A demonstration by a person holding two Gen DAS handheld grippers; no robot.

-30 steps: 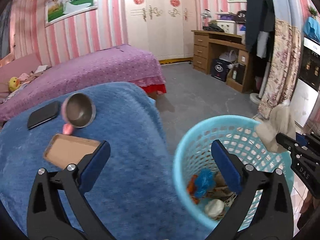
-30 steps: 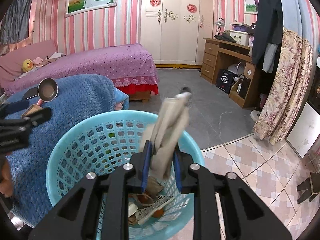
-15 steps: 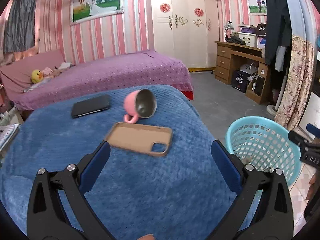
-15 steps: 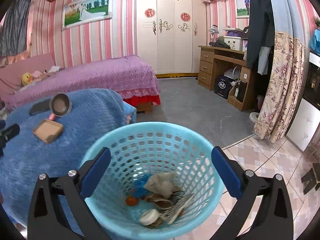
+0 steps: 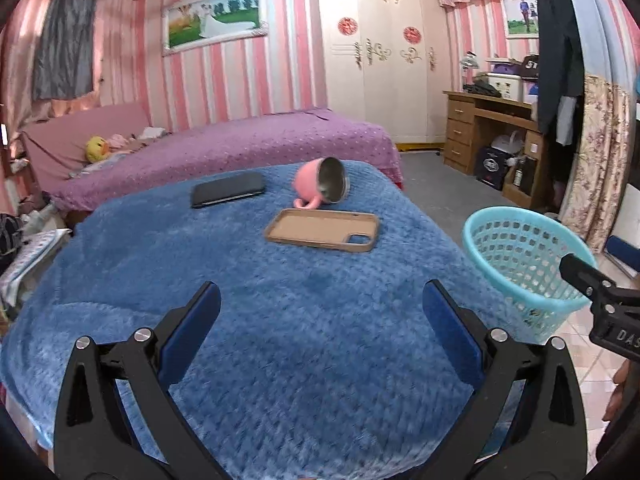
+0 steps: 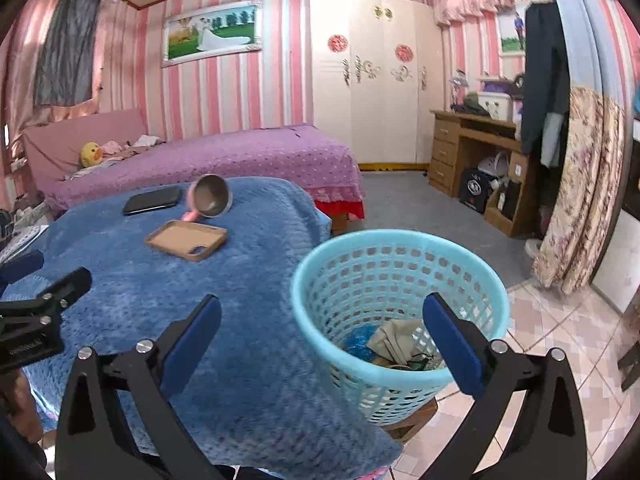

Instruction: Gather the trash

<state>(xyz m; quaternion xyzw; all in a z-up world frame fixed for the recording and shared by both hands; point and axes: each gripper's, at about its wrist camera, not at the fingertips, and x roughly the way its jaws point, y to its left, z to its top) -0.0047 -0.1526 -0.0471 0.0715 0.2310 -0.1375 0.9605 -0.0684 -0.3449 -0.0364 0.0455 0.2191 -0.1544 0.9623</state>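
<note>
Now your right gripper has just opened, fingers wide, empty | left gripper wide open, empty | crumpled paper trash in the blue basket | likely light, soft: pinch any fold.

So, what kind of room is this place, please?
Most likely a home bedroom: a bed with a purple cover stands by the striped wall, a white wardrobe fills the far corner, and a wooden desk sits beside it.
</note>
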